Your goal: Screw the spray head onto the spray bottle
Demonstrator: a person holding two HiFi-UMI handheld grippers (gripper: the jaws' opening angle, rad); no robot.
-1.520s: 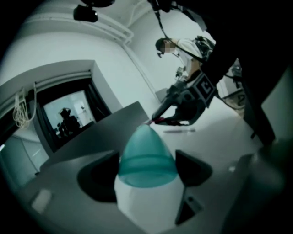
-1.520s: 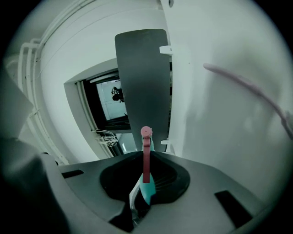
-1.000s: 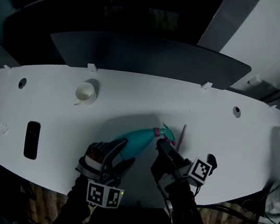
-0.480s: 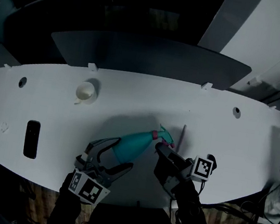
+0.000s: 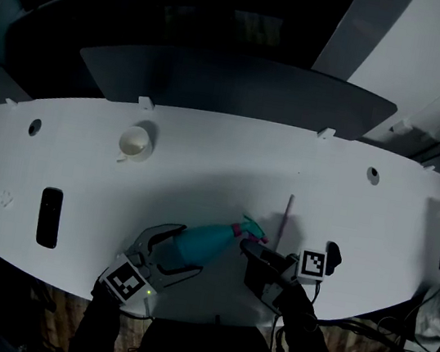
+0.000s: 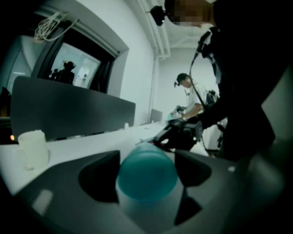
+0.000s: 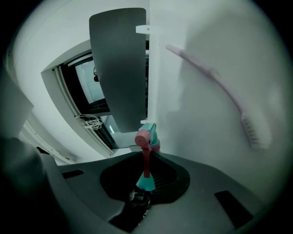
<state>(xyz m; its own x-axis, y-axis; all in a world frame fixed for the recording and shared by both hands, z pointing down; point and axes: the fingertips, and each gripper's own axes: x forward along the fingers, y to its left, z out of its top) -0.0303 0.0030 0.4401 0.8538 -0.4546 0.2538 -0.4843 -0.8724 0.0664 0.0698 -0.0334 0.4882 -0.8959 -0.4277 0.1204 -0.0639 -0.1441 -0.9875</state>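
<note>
Head view: left claw (image 5: 191, 248) clamps spray bottle (image 5: 207, 239), right claw (image 5: 247, 248) spray head (image 5: 252, 232).

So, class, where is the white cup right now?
In the head view, the white cup stands left of centre on the table, near its far edge, beyond the teal spray bottle.

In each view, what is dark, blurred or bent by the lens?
Head view: dim, dark corners, the white table bows. Left gripper view: the teal bottle up close is soft, out of focus. Right gripper view: strong fisheye; the pink brush is blurred, the spray head sharper.
</note>
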